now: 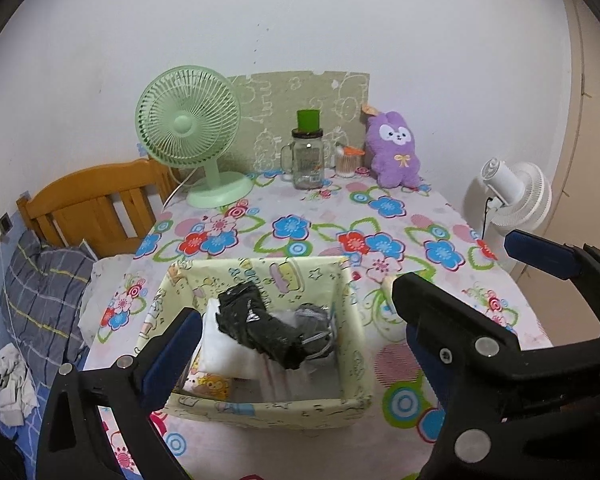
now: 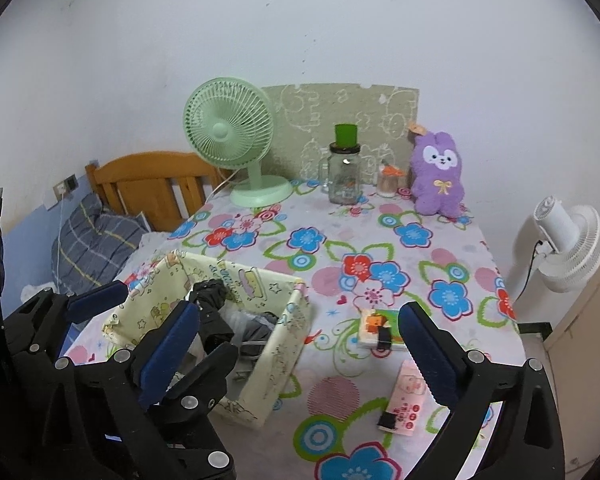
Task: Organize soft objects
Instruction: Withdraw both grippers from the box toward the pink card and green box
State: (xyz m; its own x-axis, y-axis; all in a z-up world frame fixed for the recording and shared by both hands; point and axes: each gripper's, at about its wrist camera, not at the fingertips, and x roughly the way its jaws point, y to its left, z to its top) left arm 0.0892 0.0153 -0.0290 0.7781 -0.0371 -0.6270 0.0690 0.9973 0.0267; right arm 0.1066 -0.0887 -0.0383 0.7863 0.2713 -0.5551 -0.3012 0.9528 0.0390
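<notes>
A pale yellow fabric box (image 1: 352,320) with cartoon prints stands on the flowered table; it also shows in the right wrist view (image 2: 276,360). In it lie a black rolled cloth (image 1: 256,328), a grey bundle (image 1: 312,316) and a white folded piece (image 1: 228,344). My left gripper (image 1: 300,328) is open and empty, just above the box. My right gripper (image 2: 300,340) is open and empty, to the right of the box. A purple plush rabbit (image 2: 438,174) sits upright at the far edge of the table; it also shows in the left wrist view (image 1: 394,148).
A green desk fan (image 2: 230,136), a glass jar with a green lid (image 2: 344,172) and a small cotton-swab jar (image 2: 388,182) stand at the far edge. A small card packet (image 2: 380,328) and a pink tube (image 2: 406,404) lie near my right gripper. A bed lies left, a white fan (image 2: 568,240) right.
</notes>
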